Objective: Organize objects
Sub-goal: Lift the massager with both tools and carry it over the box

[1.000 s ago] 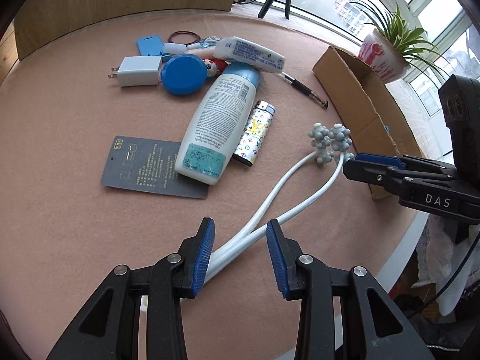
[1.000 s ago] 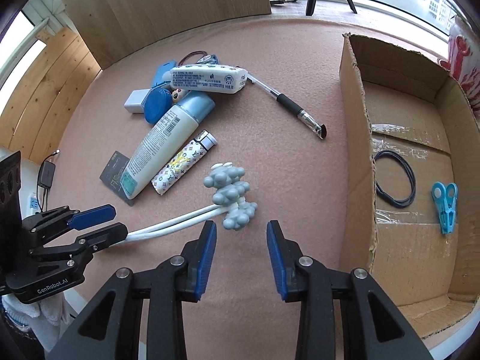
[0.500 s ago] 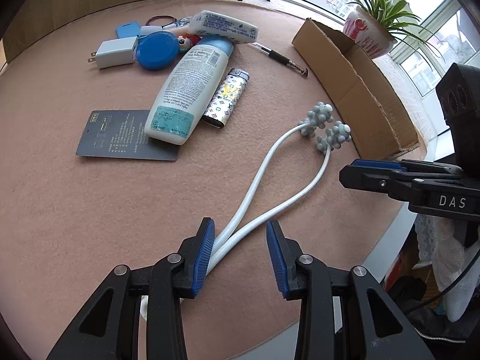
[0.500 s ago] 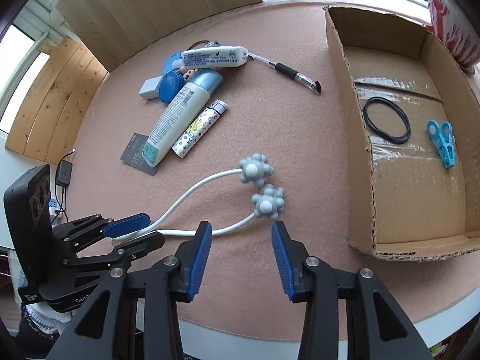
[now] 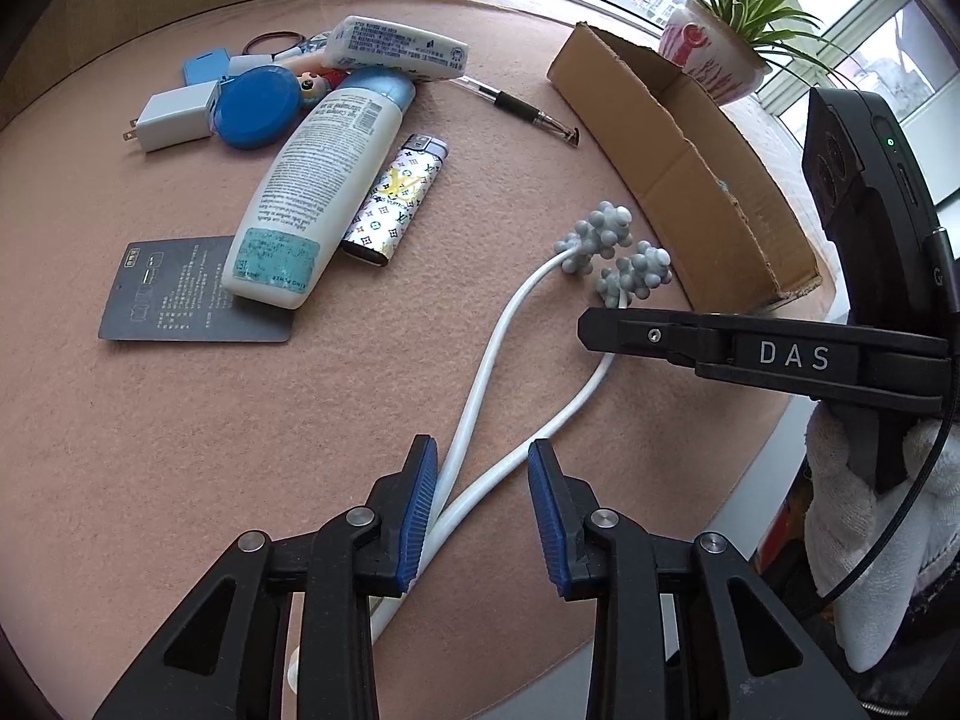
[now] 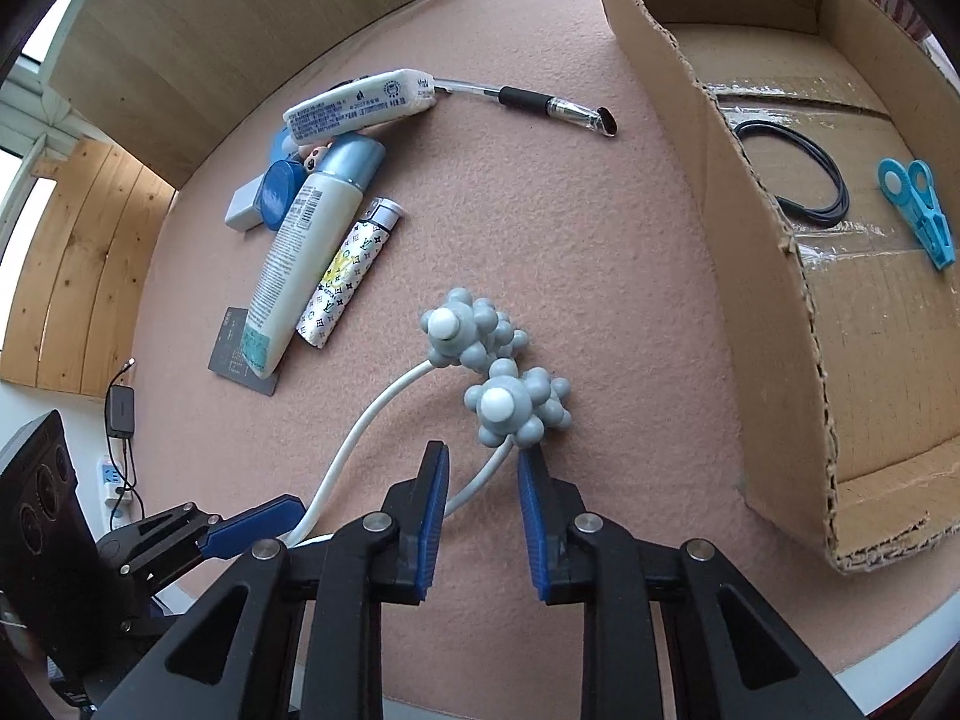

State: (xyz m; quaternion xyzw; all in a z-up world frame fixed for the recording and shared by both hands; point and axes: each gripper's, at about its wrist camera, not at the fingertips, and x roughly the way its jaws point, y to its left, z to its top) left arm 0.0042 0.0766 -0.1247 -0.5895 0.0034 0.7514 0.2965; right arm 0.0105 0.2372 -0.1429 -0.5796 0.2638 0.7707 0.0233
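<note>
We see a massager (image 5: 486, 360) with two thin white arms, each ending in a knobbly grey ball (image 6: 516, 405), lying flat on the pink felt bench (image 5: 180, 450). Its arms cross near the handle end and spread apart toward the balls, which rest just beside each other, near the long wall of the open cardboard box (image 6: 774, 324), apart from it.

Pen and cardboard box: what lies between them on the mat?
Nothing: bare pink mat separates the pen from the cardboard box, clearest in the right wrist view.
</note>
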